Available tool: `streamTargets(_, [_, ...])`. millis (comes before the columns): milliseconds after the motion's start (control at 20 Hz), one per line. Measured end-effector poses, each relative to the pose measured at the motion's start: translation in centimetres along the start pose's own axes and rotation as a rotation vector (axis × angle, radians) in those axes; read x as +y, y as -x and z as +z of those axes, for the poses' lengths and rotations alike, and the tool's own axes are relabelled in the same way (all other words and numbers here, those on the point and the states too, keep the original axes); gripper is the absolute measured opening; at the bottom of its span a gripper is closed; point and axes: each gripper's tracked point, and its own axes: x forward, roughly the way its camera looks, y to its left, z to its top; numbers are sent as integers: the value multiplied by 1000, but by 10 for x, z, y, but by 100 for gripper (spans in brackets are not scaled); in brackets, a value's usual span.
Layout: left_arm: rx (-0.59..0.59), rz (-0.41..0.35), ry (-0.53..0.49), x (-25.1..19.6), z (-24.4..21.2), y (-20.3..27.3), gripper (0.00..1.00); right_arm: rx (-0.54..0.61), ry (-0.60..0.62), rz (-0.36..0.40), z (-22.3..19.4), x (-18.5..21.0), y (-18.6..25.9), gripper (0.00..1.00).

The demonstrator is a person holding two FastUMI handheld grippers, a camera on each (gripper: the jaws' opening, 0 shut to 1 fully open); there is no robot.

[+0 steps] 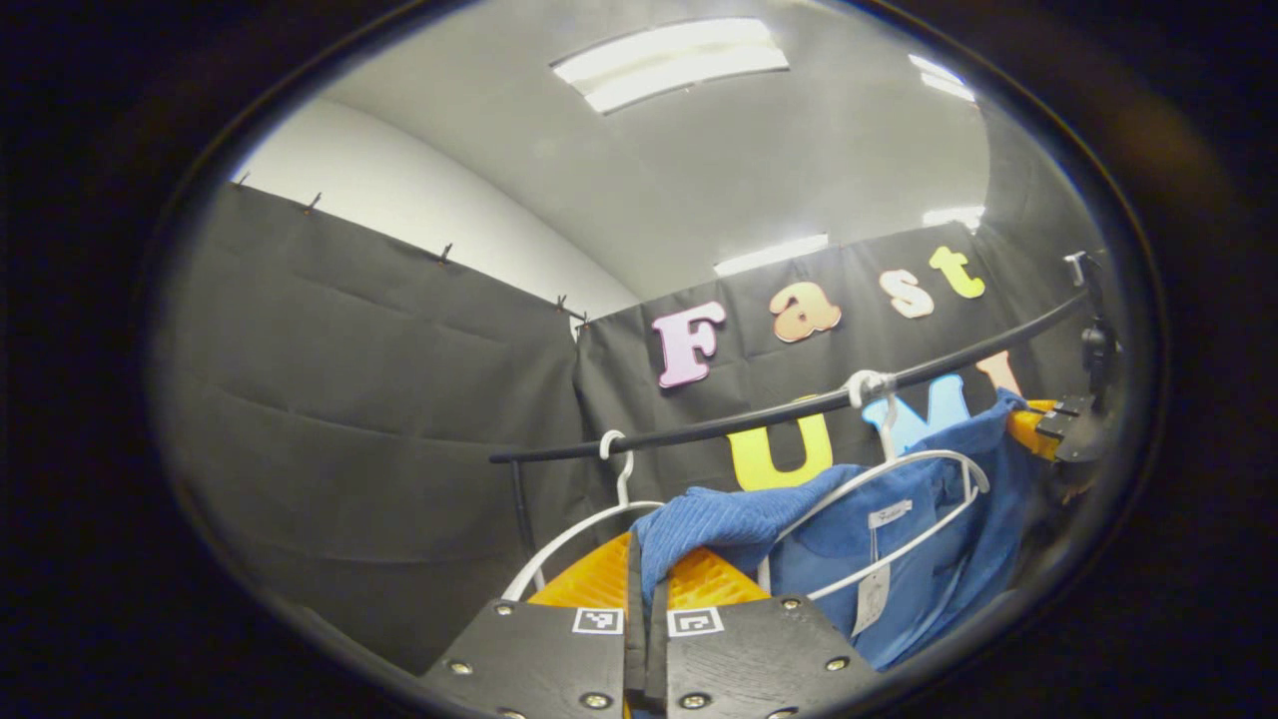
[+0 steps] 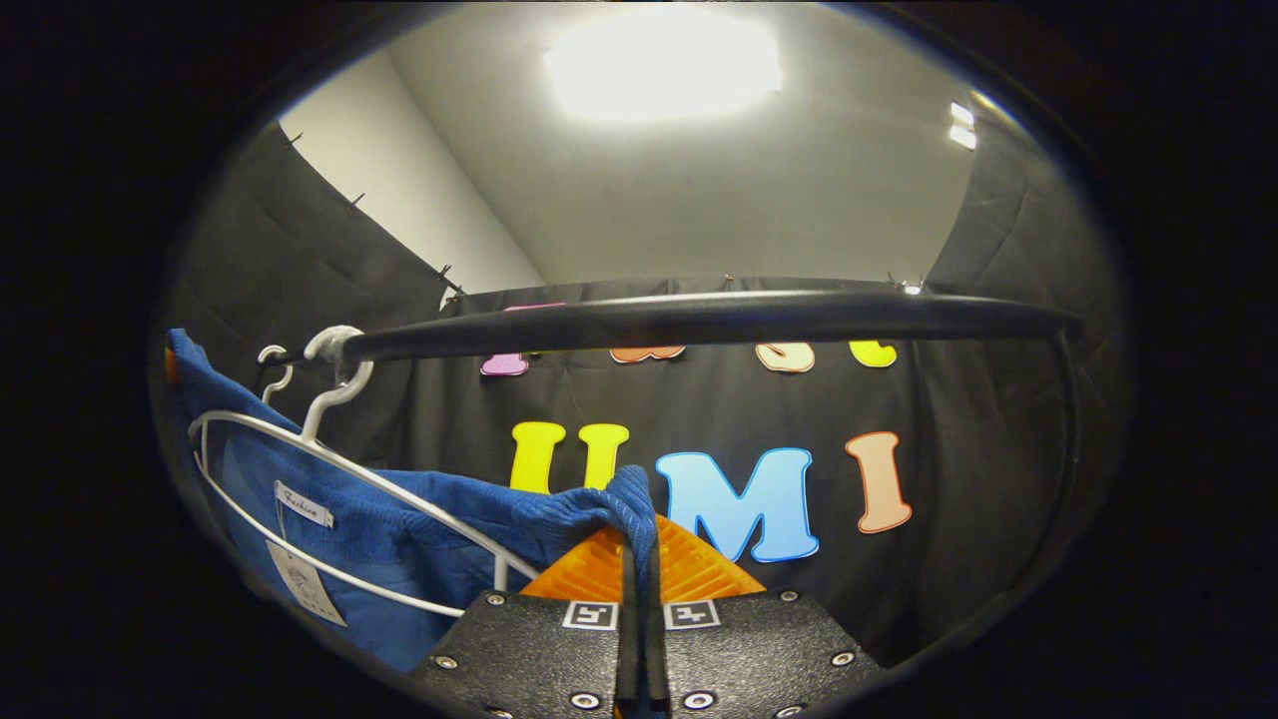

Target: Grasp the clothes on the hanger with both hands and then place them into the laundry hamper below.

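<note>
Left hand-held gripper [image 1: 647, 574] pinching blue ribbed knit garment [image 1: 739, 519], right hand-held gripper [image 2: 639, 559] pinching its other fold, white wire hanger [image 2: 329, 469] at nine o'clock under black rail [image 2: 699, 320]

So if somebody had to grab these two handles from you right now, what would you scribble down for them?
Left gripper: shut on a fold of the blue garment.
Right gripper: shut on another fold of it.
The garment hangs on a white hanger hooked over the black rail; an empty white hanger hangs beside it.
Done: both grips.
Left: pull the garment off the hanger, lower it into the hamper, which I can't see from here.
</note>
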Motion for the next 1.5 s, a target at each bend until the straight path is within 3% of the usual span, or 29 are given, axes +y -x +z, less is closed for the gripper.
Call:
streamTargets(100, [8, -2, 17, 10, -5, -13, 1, 9, -14, -4, -8, -6, -6, 2])
streamTargets(200, [11, -11, 24, 15, -5, -25, 6, 23, -19, 5, -15, -3, -13, 2])
streamTargets(250, [8, -18, 25, 16, -4, -29, 1, 24, -16, 8, -17, -1, -13, 2])
streamTargets(400, [5, -38, 20, 20, -4, -42, 1, 36, -12, 21, -31, 3, -19, 2])
streamTargets(450, [7, -50, 26, 20, -6, -46, 5, 46, -14, 25, -37, 3, -23, 2])
streamTargets(600, [37, -69, 35, 20, -17, -58, 1, 93, -32, 40, -61, 7, -32, 2])
streamTargets(700, [50, -77, 24, 19, -27, -62, 1, 133, -60, 49, -78, 10, -36, 2])
streamTargets(750, [57, -81, 18, 19, -30, -61, 5, 152, -76, 51, -86, 11, -37, 2])
streamTargets(850, [74, -93, 18, 18, -38, -60, 5, 185, -97, 54, -100, 12, -37, 2])
streamTargets(900, [88, -101, 20, 16, -44, -61, 1, 201, -102, 57, -107, 11, -42, 2])
streamTargets(950, [103, -107, 20, 15, -49, -62, 5, 217, -105, 64, -113, 11, -44, 2])
streamTargets(1000, [113, -110, 22, 15, -53, -63, 1, 232, -107, 68, -119, 12, -42, 2])
streamTargets(1150, [139, -113, 30, 14, -64, -62, 1, 292, -113, 86, -137, 17, -36, 2])
streamTargets(1200, [149, -112, 28, 14, -70, -59, 5, 308, -112, 92, -143, 19, -32, 2])
streamTargets(1250, [159, -110, 26, 15, -75, -56, 1, 317, -106, 96, -148, 20, -27, 2])
streamTargets(1500, [207, -87, 71, 22, -97, -39, 1, 351, -87, 116, -164, 29, 0, 2])
